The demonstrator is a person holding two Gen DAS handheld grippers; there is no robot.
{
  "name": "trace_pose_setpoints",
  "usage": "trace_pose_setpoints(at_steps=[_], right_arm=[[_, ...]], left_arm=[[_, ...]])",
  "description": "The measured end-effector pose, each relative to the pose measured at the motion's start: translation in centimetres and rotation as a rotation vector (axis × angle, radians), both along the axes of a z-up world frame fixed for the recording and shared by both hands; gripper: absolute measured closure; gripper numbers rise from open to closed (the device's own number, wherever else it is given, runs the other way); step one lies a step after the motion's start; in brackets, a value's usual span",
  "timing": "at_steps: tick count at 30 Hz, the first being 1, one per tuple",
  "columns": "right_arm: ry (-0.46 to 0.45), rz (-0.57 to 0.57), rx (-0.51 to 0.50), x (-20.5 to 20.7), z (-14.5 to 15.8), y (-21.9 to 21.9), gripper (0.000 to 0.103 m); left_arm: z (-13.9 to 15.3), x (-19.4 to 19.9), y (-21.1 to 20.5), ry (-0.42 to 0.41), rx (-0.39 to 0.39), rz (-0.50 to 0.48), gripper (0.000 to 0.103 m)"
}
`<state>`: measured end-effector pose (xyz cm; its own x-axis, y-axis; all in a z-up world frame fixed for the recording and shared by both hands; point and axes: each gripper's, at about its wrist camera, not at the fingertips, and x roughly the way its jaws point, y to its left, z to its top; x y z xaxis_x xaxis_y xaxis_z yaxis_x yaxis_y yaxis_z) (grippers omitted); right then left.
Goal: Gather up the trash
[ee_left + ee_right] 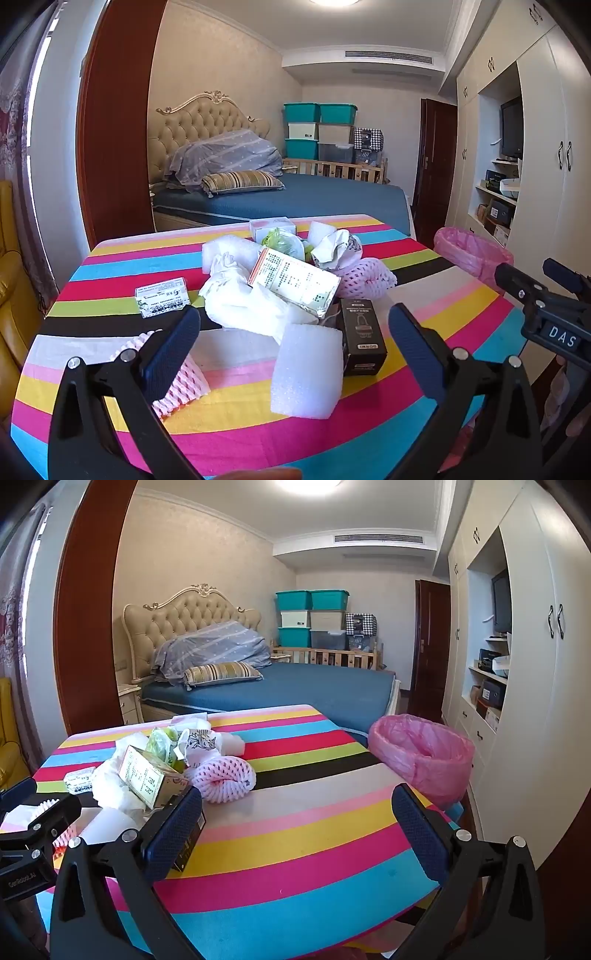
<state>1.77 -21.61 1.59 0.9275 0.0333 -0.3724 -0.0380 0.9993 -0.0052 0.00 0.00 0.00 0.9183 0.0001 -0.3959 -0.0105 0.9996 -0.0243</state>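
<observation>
A heap of trash lies on the striped table: a white foam block, a black box, a printed carton, white crumpled paper, a pink foam net, a small green-white box and another pink net. My left gripper is open and empty above the foam block. My right gripper is open and empty over bare table, right of the heap; the pink net lies ahead. A bin with a pink bag stands off the table's right edge.
A bed stands behind the table, stacked storage boxes beyond it. White wardrobes with shelves run along the right wall. A yellow chair is at the left. The right gripper's body shows in the left wrist view.
</observation>
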Motion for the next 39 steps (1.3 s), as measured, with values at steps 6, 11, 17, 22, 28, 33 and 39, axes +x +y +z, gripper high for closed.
trace_pose_setpoints(at_steps=[6, 11, 17, 22, 28, 33, 39], right_arm=[[0.006, 0.002, 0.01, -0.05, -0.02, -0.03, 0.007], [0.008, 0.005, 0.01, 0.32, -0.13, -0.22, 0.007], [0.001, -0.001, 0.006, -0.01, 0.02, -0.02, 0.007], [0.002, 0.0, 0.006, 0.08, -0.05, -0.12, 0.007], [0.006, -0.002, 0.008, 0.03, 0.02, -0.08, 0.007], [0.014, 0.003, 0.012, 0.0, -0.48, 0.18, 0.007], [0.023, 0.006, 0.018, 0.29, -0.35, -0.09, 0.007]], left_arm=[[0.02, -0.05, 0.02, -0.004, -0.004, -0.002, 0.004], [-0.06, -0.08, -0.26, -0.005, -0.001, -0.004, 0.004], [-0.22, 0.0, -0.45, -0.001, -0.005, -0.004, 0.004], [-0.17, -0.28, -0.66, -0.003, -0.003, -0.005, 0.004], [-0.17, -0.31, -0.63, -0.002, -0.004, -0.005, 0.004], [-0.14, -0.24, -0.57, -0.001, -0.005, -0.005, 0.004], [-0.09, -0.37, -0.44, 0.002, -0.011, -0.008, 0.004]])
